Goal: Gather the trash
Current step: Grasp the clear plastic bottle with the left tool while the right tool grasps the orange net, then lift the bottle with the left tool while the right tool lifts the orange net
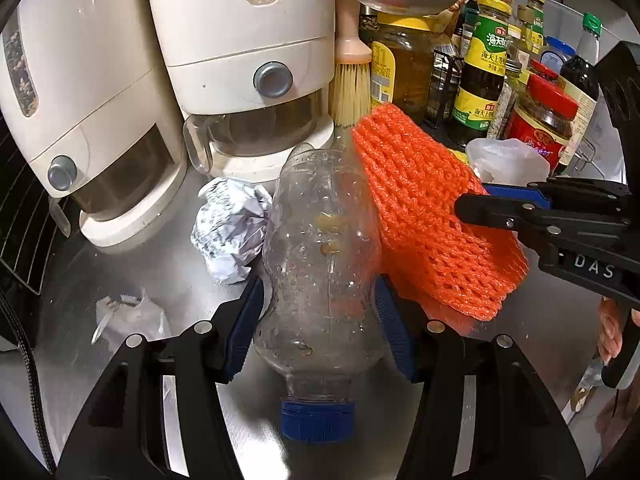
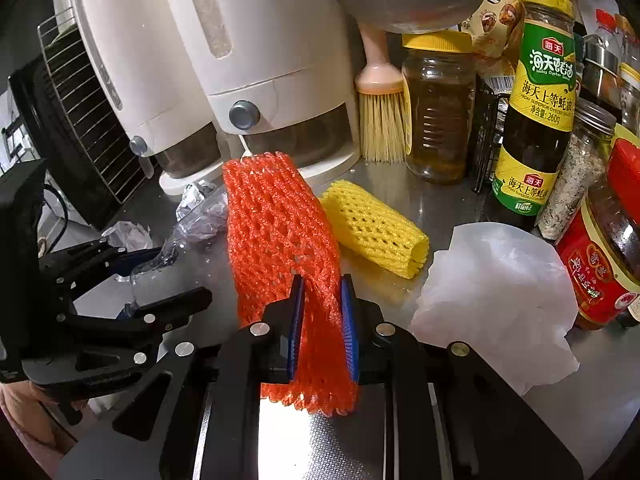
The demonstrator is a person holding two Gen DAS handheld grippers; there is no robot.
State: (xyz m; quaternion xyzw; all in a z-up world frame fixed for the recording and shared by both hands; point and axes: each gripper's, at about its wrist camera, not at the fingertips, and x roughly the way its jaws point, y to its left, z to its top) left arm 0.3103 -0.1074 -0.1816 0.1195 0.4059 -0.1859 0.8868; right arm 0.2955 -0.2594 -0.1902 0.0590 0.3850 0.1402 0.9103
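My left gripper is shut on a crumpled clear plastic bottle with a blue cap, cap end toward the camera. My right gripper is shut on an orange foam fruit net, held above the steel counter; the net and right gripper also show in the left wrist view. The left gripper shows at the left of the right wrist view. On the counter lie a yellow foam net, a white plastic bag, a crumpled paper ball and a clear wrapper.
Two white dispensers stand at the back, a brush beside them. Jars and sauce bottles crowd the right. A wire rack stands at the left on the steel counter.
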